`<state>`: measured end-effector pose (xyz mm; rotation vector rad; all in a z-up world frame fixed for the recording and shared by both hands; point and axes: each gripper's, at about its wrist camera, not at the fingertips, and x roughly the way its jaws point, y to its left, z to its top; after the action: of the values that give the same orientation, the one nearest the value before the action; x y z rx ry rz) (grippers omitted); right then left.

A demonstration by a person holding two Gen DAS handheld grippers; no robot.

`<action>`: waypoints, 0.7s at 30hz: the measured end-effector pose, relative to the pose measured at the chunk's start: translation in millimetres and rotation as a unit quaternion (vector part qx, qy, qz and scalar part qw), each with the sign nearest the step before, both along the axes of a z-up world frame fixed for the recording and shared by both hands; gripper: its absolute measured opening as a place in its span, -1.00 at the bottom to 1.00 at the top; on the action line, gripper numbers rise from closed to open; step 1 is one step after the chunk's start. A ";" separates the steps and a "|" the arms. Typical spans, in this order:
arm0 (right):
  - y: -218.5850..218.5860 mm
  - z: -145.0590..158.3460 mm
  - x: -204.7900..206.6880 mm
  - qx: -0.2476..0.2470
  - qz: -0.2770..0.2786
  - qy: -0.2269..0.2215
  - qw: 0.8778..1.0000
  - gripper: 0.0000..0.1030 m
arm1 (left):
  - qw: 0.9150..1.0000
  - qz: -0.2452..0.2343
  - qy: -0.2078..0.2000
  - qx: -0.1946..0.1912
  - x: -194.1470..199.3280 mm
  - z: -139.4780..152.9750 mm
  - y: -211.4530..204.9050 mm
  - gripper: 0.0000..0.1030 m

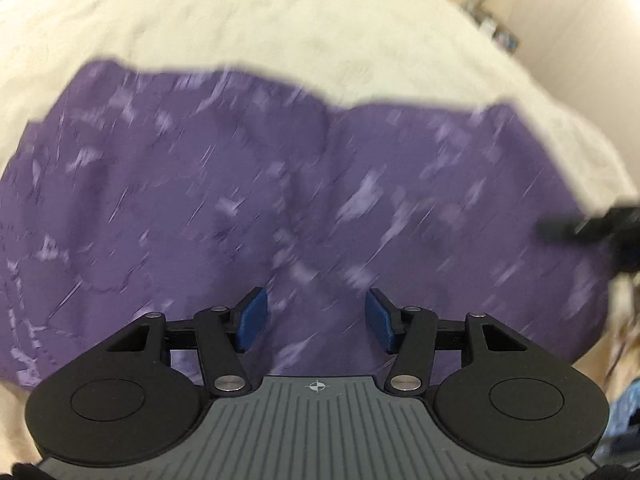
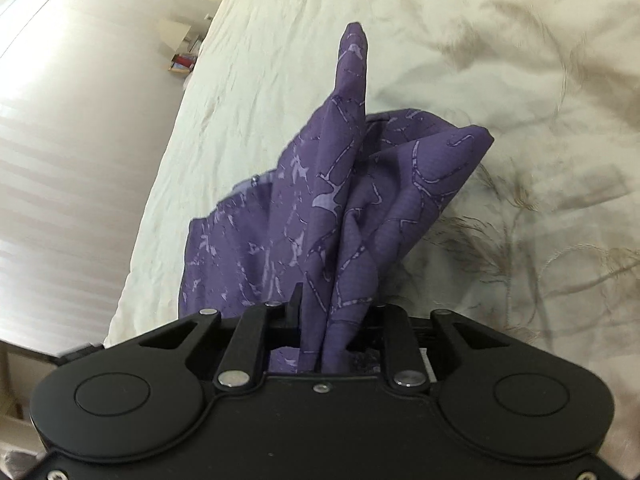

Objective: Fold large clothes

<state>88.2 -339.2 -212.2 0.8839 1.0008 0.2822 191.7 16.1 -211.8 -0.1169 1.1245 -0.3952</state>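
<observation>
A purple patterned garment [image 1: 280,184] lies spread on a cream bedspread [image 1: 240,32]; this view is motion-blurred. My left gripper [image 1: 316,318] is open and empty, hovering over the garment's near part, blue pads [image 1: 251,318] apart. My right gripper [image 2: 332,320] is shut on a bunched fold of the purple garment [image 2: 352,184], which rises in front of it above the bed [image 2: 520,100]. The right gripper's dark tip also shows at the right edge of the left wrist view [image 1: 588,226].
The bed's left edge drops to a pale wooden floor [image 2: 60,160]. Small boxes and furniture [image 2: 180,52] stand by the far wall. A white wall [image 1: 568,12] and clutter lie beyond the bed's right side.
</observation>
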 end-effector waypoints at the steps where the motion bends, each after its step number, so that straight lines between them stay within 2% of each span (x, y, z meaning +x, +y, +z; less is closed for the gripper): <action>1: 6.3 5.5 0.5 -0.004 -0.004 -0.001 1.000 -0.45 | 1.000 -0.020 0.007 0.002 2.1 -6.4 0.4 0.02; 5: 31.1 33.8 0.0 -0.044 -0.007 0.002 0.999 -0.45 | 0.994 -0.102 0.010 0.036 9.7 -6.5 -11.7 0.02; 8: 52.8 58.3 4.8 -0.066 -0.017 -0.004 0.998 -0.45 | 0.992 -0.121 0.002 0.028 11.2 8.5 0.0 0.02; 11: 78.8 83.2 9.6 -0.075 -0.021 -0.021 0.997 -0.44 | 0.994 -0.110 -0.021 0.007 10.3 29.1 31.6 0.03; 15: 124.7 108.8 23.3 -0.085 -0.006 -0.041 0.995 -0.44 | 0.997 -0.067 -0.046 0.016 14.8 49.4 86.7 0.03; 21: 202.7 107.2 56.8 -0.087 0.035 -0.050 0.994 -0.44 | 0.999 0.020 -0.042 0.028 26.8 59.3 172.6 0.03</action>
<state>145.0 -136.5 -105.0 0.6707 0.9486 0.2919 218.4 188.8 -152.6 -0.0728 1.0488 -0.3305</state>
